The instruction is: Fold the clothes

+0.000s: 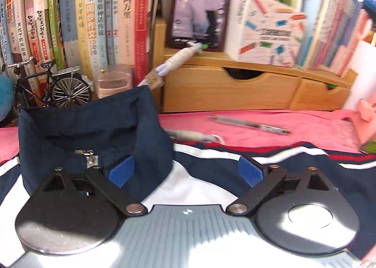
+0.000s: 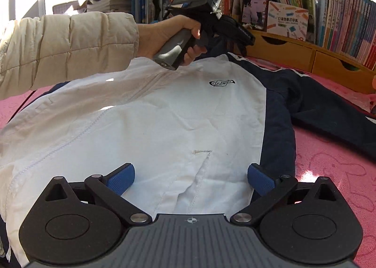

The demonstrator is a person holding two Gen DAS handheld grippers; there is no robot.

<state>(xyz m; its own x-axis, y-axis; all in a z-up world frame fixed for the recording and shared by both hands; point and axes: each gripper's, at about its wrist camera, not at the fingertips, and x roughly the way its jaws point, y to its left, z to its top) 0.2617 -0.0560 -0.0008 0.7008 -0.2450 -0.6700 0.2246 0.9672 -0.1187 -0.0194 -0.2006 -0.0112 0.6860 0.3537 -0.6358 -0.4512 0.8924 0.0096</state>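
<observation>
Ahead of the left gripper [image 1: 186, 170], the upright navy fabric collar [image 1: 94, 131] of a white-and-navy zip-front jacket [image 2: 152, 115] is being shown, standing around and just beyond the left-hand blue pad [image 1: 121, 170]. The garment is being kept spread face-up on a pink textured cloth [image 2: 329, 162], with one navy sleeve [image 2: 329, 108] stretched away to the right of the right gripper [image 2: 190, 179].

A snag is being risked at the collar: since the pad appears to be close against or behind the cloth edge, the collar could be dragged or bunched when the tool is moved. A clear plastic pen [image 1: 249, 124] and a taped white cable [image 1: 192, 136], lying beyond the collar, could be caught in a fold. The white front panel is already being wrinkled near the right gripper, and creases could be pressed in.

Both tools are being held wide, with nothing clamped between their pads. The right gripper's fingers are being hovered over or rested on the white panel; actual contact cannot be told. The left gripper is being gripped by a hand [image 2: 169, 37] emerging from a cream quilted sleeve [image 2: 65, 49].
</observation>
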